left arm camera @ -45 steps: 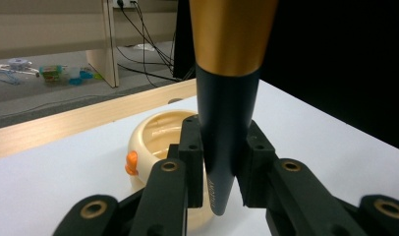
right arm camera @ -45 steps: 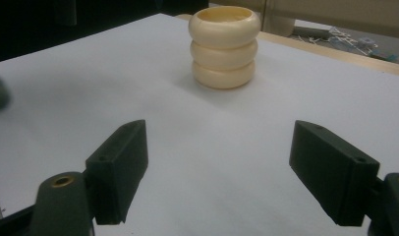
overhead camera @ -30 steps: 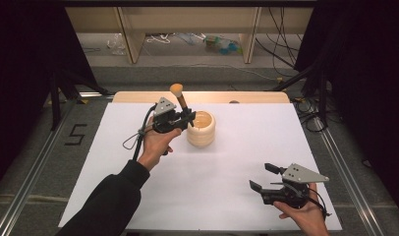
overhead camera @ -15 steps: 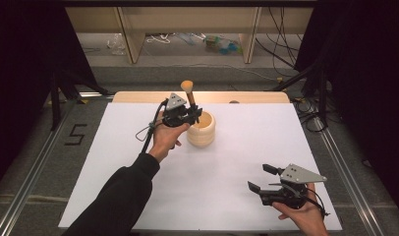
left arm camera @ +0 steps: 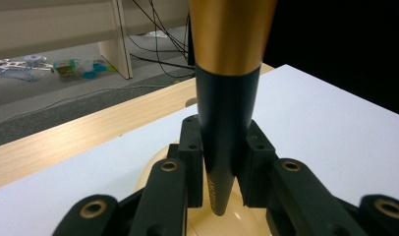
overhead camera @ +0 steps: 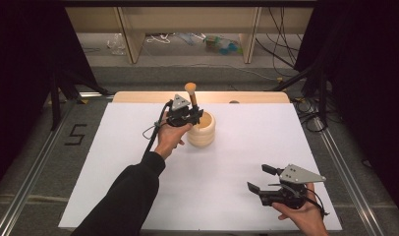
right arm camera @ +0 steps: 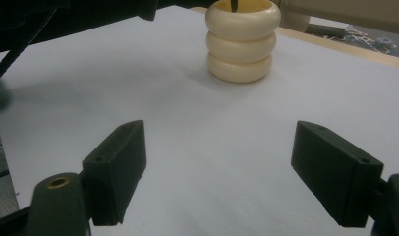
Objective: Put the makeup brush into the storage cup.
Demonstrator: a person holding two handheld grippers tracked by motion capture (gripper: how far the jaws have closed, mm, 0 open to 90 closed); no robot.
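Note:
A brush with a black tapered handle, gold collar and orange-brown head stands nearly upright, head up. My left gripper is shut on its handle. In the left gripper view the pads squeeze the handle of the brush, whose pointed end hangs just above the cream holder. That holder, made of stacked rings, stands at the table's back middle, and the handle tip dips into the mouth of the holder. My right gripper rests open near the front right with nothing between its jaws.
White sheet covers the table, with a wooden strip along its far edge. Beyond lie a grey floor, cables and shelf legs. A dark sleeve crosses the front left.
My left hand has carried the brush to the right and down, from beside the holder to over its mouth. The right gripper has stayed put.

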